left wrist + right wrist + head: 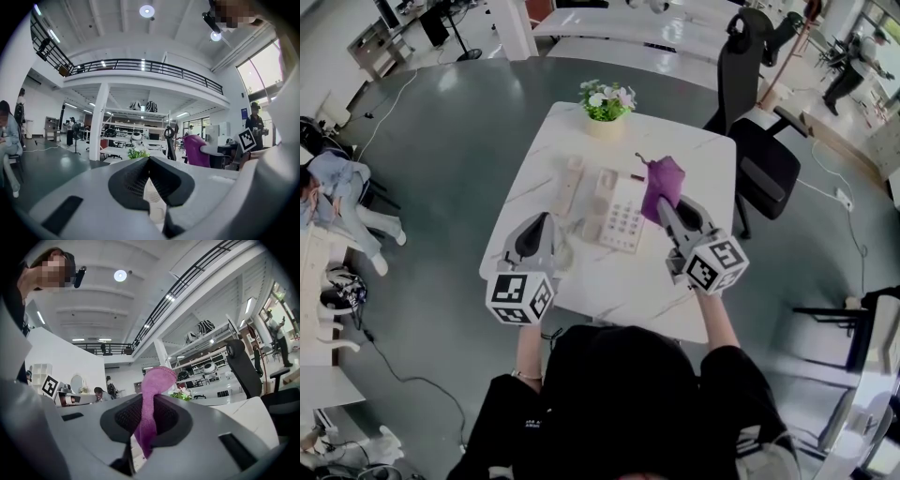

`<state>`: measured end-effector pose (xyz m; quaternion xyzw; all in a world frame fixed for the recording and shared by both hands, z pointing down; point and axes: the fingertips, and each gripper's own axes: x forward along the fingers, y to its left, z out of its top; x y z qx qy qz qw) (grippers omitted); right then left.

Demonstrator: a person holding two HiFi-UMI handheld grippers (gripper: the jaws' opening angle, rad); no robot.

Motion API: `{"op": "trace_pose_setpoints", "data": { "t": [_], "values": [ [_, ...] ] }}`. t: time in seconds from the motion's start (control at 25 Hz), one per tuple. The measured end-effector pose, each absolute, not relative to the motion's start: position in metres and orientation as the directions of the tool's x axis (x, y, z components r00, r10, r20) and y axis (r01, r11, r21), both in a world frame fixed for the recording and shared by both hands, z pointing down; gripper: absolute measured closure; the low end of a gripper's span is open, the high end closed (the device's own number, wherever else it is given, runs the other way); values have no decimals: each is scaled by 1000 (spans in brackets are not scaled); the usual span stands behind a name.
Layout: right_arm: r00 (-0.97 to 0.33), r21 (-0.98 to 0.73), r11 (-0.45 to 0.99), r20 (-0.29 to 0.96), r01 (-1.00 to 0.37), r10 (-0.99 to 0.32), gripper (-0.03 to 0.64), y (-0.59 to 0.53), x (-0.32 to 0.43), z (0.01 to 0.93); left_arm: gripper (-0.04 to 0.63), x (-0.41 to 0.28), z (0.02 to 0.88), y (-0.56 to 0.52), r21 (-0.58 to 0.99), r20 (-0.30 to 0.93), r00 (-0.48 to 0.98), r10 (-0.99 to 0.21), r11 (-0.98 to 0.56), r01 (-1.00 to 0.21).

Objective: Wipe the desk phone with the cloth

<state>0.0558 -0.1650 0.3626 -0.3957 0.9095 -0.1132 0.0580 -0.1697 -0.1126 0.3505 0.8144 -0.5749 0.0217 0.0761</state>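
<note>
The white desk phone [621,221] lies in the middle of the white table [703,169], its handset [567,186] off the cradle and lying to the left of it. My right gripper [664,206] is held above the phone's right side, shut on a purple cloth [664,178] that sticks up from its jaws. In the right gripper view the cloth [151,399] runs up between the dark pads. My left gripper [546,219] hovers near the handset's near end, shut and empty. Part of the phone [153,197] shows below its closed tips [149,162].
A small pot of flowers [607,101] stands at the table's far edge. A black office chair [761,141] is at the right side of the table. A person sits at another desk [328,187] far to the left. Cables run over the floor.
</note>
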Motion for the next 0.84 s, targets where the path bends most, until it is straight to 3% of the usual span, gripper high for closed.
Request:
{"op": "trace_pose_setpoints", "data": {
  "t": [0.84],
  "values": [
    [-664,-186,650,19,-737,-747,580,-171,65,370,598,-174,348,-114,91,118,301,-946,-291,-952]
  ]
}}
